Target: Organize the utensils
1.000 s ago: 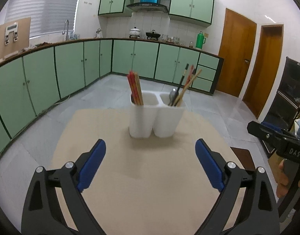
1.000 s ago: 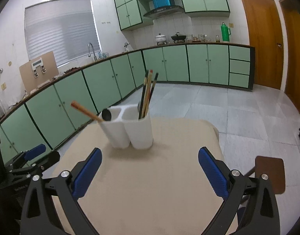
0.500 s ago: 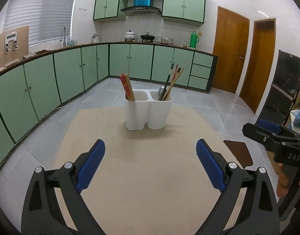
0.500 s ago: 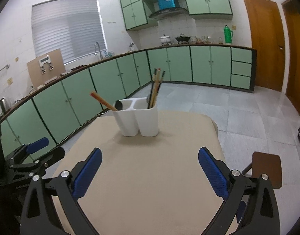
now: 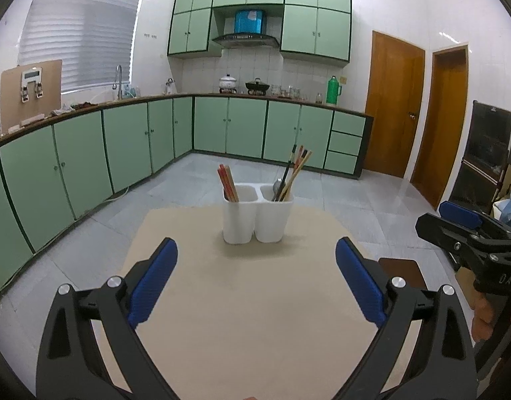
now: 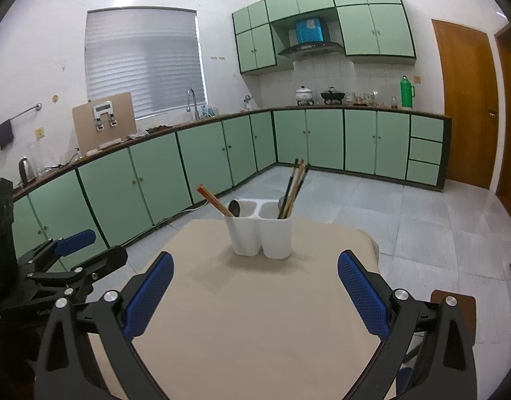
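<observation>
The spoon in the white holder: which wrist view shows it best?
The right wrist view: a dark spoon bowl shows clear above the utensil holder rim, beside the leaning chopsticks. In the left wrist view that compartment shows only chopsticks.

Home kitchen: green cabinets [image 5: 228,126], range hood [image 5: 245,38]

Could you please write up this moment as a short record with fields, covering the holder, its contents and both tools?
surface: beige table
holder: white two-compartment utensil holder, upright, at the table's far side
left compartment: reddish chopsticks, leaning left
right compartment: dark and wooden chopsticks with a metal spoon
left tool: open, holding nothing, short of the holder
right tool: open, holding nothing, short of the holder
</observation>
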The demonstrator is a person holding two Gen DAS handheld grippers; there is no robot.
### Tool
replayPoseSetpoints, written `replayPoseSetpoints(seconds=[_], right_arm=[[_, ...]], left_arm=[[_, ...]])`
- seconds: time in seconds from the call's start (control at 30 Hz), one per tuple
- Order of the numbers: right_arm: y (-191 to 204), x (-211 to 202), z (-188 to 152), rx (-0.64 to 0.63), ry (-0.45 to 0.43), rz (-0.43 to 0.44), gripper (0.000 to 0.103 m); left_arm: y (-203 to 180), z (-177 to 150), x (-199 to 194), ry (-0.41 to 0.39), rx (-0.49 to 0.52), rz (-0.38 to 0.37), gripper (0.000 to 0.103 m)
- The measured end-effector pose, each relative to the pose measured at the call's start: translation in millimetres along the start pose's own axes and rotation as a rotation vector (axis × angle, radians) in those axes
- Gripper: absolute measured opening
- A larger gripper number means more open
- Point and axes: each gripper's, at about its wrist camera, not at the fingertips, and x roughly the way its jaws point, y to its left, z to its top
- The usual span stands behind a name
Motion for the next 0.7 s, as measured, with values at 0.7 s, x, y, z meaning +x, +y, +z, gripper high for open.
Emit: replayPoseSetpoints(seconds=[0.7], right_arm=[[14.0,-25.7,14.8,-0.012,-0.059,0.016,0.097]], left_arm=[[-7.0,15.1,-35.0,-0.080,0.028,0.016,0.096]])
